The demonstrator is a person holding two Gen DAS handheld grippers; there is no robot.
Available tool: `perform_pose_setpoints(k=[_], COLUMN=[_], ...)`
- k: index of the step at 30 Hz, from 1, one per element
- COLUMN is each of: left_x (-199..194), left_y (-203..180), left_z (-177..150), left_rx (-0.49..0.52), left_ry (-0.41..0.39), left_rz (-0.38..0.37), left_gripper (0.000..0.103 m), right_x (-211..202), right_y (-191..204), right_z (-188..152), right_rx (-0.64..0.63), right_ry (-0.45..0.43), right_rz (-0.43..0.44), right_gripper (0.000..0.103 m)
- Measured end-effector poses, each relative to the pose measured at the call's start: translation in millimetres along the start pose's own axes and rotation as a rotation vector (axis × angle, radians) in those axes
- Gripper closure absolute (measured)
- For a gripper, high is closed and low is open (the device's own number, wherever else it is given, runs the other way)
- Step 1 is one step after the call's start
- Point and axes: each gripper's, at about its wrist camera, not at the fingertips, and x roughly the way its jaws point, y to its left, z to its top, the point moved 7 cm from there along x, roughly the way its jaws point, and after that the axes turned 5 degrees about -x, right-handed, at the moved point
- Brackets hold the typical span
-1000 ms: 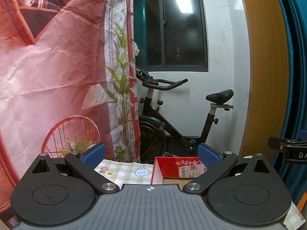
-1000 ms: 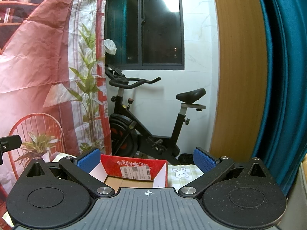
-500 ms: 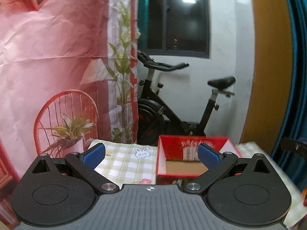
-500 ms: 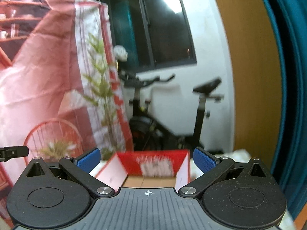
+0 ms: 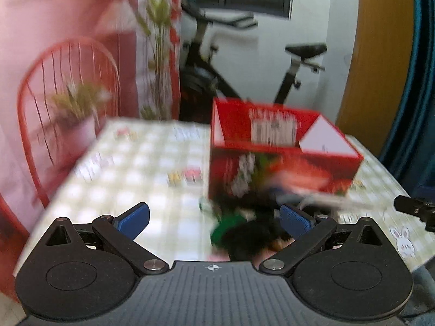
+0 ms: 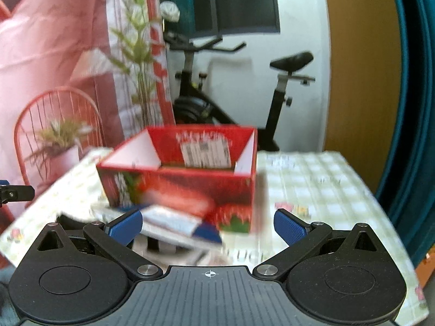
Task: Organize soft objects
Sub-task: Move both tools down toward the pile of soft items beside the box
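Both the left gripper (image 5: 213, 218) and right gripper (image 6: 208, 225) stand apart, empty — advise slowing, then closing on the blurred soft pile (image 5: 239, 231) at 6 o'clock of the red box (image 5: 282, 160).

Behind your table (image 6: 312, 179), with its pale green checked cloth, you had a black exercise bike (image 6: 206, 103) standing against a white wall (image 6: 299, 87) at mid-frame. Above it, at the top centre, was a dark window (image 6: 244, 2). Across the left of the frame hung a creased pink printed backdrop (image 6: 49, 54) showing a red wire chair and a potted plant. At the right you had an ochre wooden panel (image 5: 380, 54) and, beyond it, a teal curtain (image 6: 413, 108).
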Motion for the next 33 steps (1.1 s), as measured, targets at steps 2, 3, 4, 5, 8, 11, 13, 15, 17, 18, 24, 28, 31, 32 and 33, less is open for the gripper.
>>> perform_pose_setpoints(k=[2,3,4,5,8,11,13,15,17,18,24,28,31,32,33], left_x=[2.2,3.8,4.7,5.2,11.2,24.6,34.8,44.0,50.0,52.5,72.1,82.1,86.2,86.6,87.0], left_y=[3.2,5.2,6.0,6.4,2.9,-2.7,-0.9,2.4,8.3,12.0,22.0,11.1,11.0,13.3,14.8], left_z=[-12.5,-15.5,-17.8,-19.2,-26.7,-40.2,-50.8,-58.7,-63.5,-64.3,-58.6,-65.5,-76.0,-78.0,-79.6], left_rx=[-0.017,-0.026,-0.031,-0.028,0.012,0.009,-0.013,-0.044,-0.078,-0.095,-0.14,-0.111,-0.124,-0.134,-0.149], left_ry=[0.024,0.034,0.04,0.043,0.063,0.141,0.2,0.241,0.26,0.263,0.284,0.314,0.333,0.334,0.333], left_rz=[-0.012,-0.022,-0.029,-0.033,-0.042,-0.062,-0.075,-0.075,-0.079,-0.08,-0.084,-0.099,-0.111,-0.116,-0.125], left_gripper=[0.004,0.005,0.006,0.006,0.008,0.021,0.028,0.032,0.034,0.034,0.036,0.037,0.038,0.038,0.038], right_x=[4.8,6.2,7.6,8.4,11.3,16.0,21.1,25.0,29.8,31.8,45.8,50.6,55.2,57.0,58.4], right_y=[3.1,4.2,5.1,6.2,7.9,6.7,5.1,4.3,4.2,3.8,0.3,-0.2,-0.1,0.3,1.6], right_z=[-12.4,-16.2,-18.8,-20.6,-22.7,-30.2,-35.9,-41.0,-46.6,-49.3,-64.7,-71.3,-76.1,-77.8,-79.1], right_rx=[0.017,0.025,0.027,0.025,0.01,0.019,0.032,0.043,0.053,0.057,0.103,0.124,0.137,0.139,0.142], right_ry=[0.035,0.048,0.06,0.07,0.102,0.152,0.181,0.208,0.233,0.245,0.316,0.339,0.36,0.368,0.375], right_rz=[0.01,0.023,0.035,0.04,0.039,0.047,0.056,0.068,0.08,0.085,0.1,0.11,0.127,0.134,0.14], right_gripper=[0.0,0.001,0.001,0.001,0.001,0.002,0.006,0.008,0.012,0.013,0.021,0.022,0.022,0.023,0.024])
